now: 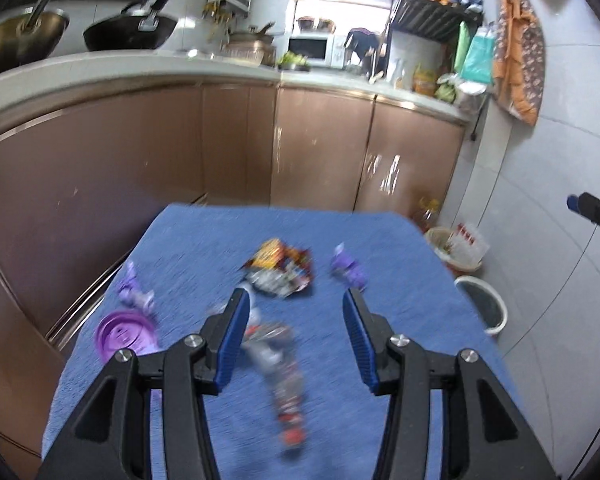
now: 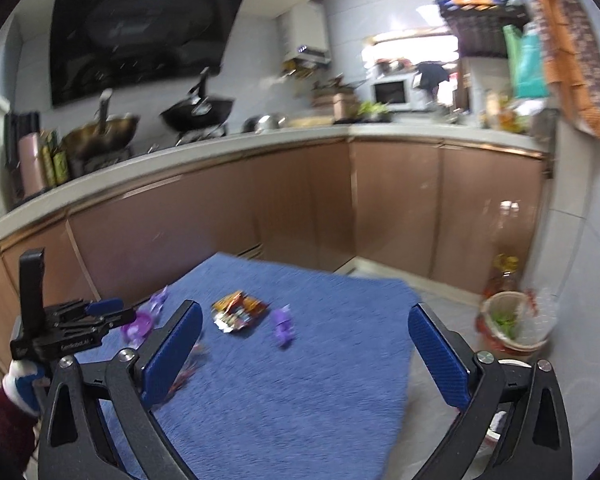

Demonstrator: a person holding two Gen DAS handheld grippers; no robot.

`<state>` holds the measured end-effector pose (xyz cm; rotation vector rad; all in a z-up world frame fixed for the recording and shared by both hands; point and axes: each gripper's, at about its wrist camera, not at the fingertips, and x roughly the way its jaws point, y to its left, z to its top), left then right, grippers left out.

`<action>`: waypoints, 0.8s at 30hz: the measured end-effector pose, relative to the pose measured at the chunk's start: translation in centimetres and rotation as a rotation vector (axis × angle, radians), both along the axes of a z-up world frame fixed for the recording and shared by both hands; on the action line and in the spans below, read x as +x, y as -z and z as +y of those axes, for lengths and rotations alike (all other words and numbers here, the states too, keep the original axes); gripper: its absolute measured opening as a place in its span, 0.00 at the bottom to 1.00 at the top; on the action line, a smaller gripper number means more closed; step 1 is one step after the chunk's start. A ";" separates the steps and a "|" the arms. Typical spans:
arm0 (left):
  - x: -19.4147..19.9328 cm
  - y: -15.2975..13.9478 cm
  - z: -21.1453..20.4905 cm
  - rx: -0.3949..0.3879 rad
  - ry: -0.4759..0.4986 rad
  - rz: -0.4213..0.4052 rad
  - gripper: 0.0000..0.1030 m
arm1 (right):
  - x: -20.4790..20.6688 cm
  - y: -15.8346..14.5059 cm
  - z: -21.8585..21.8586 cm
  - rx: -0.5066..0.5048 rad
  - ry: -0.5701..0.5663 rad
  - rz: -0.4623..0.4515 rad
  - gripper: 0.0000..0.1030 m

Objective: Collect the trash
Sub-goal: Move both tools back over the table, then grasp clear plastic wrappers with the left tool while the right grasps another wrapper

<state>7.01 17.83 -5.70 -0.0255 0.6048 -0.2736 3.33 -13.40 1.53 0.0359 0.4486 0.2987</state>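
A blue towel (image 1: 380, 240) covers the table, and trash lies scattered on it. An orange and red snack wrapper (image 1: 278, 268) sits mid-table, with a purple wrapper (image 1: 348, 268) to its right. Another purple wrapper (image 1: 134, 292) and a purple lid (image 1: 124, 334) lie at the left. My left gripper (image 1: 296, 336) is open over a long crumpled wrapper (image 1: 276, 364), its pads clear of it. My right gripper (image 2: 308, 354) is open wide over the towel's near right part, with nothing between its fingers. From there the snack wrapper (image 2: 238, 312), a purple wrapper (image 2: 282, 322) and the lid (image 2: 138, 326) lie ahead.
Brown kitchen cabinets (image 1: 320, 144) stand close behind the table. On the floor to the right are a white bin (image 1: 482, 304) and a basket lined with a plastic bag (image 2: 508, 320). The left gripper's body (image 2: 72, 320), held by a gloved hand, shows at the left.
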 end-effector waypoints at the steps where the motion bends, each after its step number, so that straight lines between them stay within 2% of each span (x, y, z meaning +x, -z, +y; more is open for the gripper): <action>1: 0.4 0.8 0.9 0.018 0.007 0.018 0.45 | 0.7 0.6 0.9 -0.004 -0.025 0.017 0.96; 9: 4.4 5.0 1.7 0.151 0.112 0.134 0.45 | 4.8 6.0 7.7 -0.023 -0.230 0.173 0.93; 18: 9.2 8.7 1.3 0.260 0.188 0.232 0.47 | 7.5 11.7 14.1 -0.056 -0.366 0.316 0.90; 20: 9.9 9.4 1.5 0.263 0.196 0.250 0.47 | 7.9 12.7 15.3 -0.063 -0.386 0.336 0.90; 24: 10.9 10.1 2.2 0.213 0.204 0.286 0.47 | 8.9 14.5 17.4 -0.056 -0.435 0.390 0.87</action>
